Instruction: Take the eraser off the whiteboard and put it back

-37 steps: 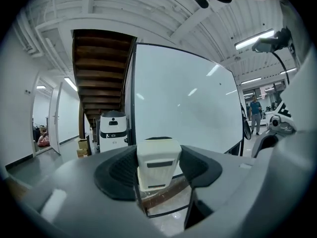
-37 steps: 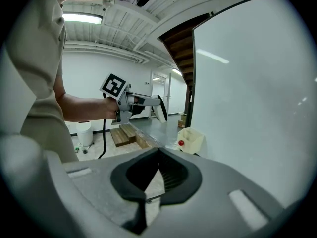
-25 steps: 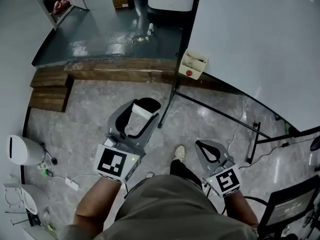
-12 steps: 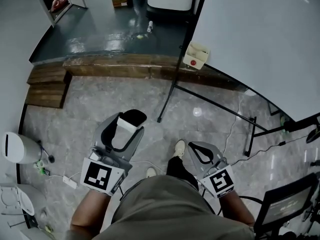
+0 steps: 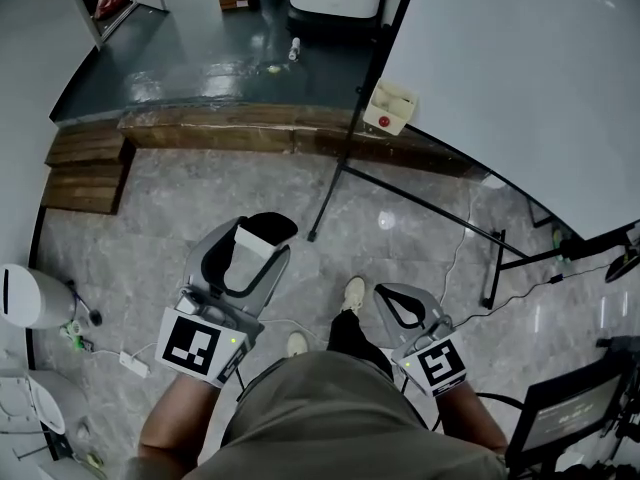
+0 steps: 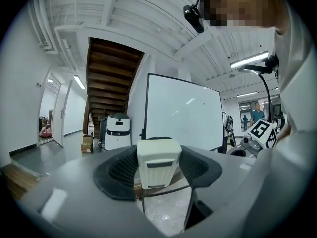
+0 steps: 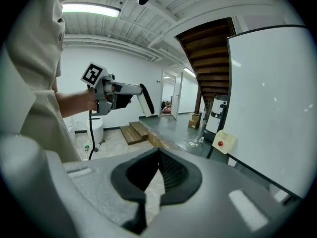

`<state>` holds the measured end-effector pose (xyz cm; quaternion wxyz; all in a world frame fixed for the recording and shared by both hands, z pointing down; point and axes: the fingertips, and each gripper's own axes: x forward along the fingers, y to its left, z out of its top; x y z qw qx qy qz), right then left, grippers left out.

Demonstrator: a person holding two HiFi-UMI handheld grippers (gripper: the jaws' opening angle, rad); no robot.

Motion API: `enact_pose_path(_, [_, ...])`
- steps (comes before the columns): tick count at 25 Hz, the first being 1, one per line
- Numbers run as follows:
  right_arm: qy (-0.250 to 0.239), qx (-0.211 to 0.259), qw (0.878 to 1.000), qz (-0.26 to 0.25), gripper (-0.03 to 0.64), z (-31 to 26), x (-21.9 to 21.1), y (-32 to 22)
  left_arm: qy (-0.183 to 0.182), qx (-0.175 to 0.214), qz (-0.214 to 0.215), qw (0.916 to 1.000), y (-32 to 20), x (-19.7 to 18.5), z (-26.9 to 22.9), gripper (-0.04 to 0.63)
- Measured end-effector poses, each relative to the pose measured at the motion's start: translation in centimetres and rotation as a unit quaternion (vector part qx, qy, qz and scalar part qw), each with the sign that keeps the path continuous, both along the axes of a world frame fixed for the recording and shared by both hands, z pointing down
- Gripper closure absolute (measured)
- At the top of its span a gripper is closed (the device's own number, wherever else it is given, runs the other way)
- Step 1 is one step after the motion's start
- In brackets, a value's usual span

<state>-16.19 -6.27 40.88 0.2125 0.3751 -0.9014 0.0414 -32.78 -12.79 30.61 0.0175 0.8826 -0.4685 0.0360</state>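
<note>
Left gripper (image 5: pixel 263 238) clamps eraser (image 6: pixel 157 162); right gripper (image 5: pixel 392 294) closed, empty; whiteboard (image 5: pixel 520 88) stands on marble floor (image 5: pixel 150 218).

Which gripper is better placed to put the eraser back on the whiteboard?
Left. The left gripper holds the eraser between its jaws and faces the whiteboard. The right gripper is empty, its jaws together, so it would probably need a handover first.

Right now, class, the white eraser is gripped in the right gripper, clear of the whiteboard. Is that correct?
No: the left gripper grips the white eraser, not the right gripper, as the left gripper view shows. It is clear of the whiteboard.
</note>
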Motion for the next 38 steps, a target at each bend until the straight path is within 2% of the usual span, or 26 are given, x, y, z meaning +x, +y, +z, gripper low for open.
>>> enact_pose_path(11, [-0.003,0.010,0.999,0.042,0.615,-0.2,5.9,-6.3,-0.016,-0.016,0.039,0.9990,-9.3,7.0,0.2,0.328])
enact_pose_path(14, [-0.004,0.013,0.998,0.057,0.615,-0.2,7.8,-7.7,-0.009,-0.004,0.053,0.9986,-11.5,9.5,-0.3,0.328])
enact_pose_path(19, [-0.009,0.011,0.997,0.076,0.615,-0.4,13.0,-11.6,-0.003,-0.008,0.066,0.9978,-17.5,15.5,0.0,0.328])
enact_pose_path(23, [-0.010,0.010,0.995,0.095,0.615,-0.2,16.7,-13.8,-0.010,0.004,0.066,0.9978,-21.7,18.9,0.2,0.328])
enact_pose_path(28, [-0.012,0.005,0.993,0.117,0.615,0.7,21.4,-16.5,-0.019,-0.010,0.062,0.9978,-26.2,22.9,1.3,0.328])
enact_pose_path(38, [-0.010,0.001,0.991,0.131,0.615,1.5,28.0,-20.8,-0.046,-0.027,0.036,0.9979,-33.3,27.8,4.9,0.328])
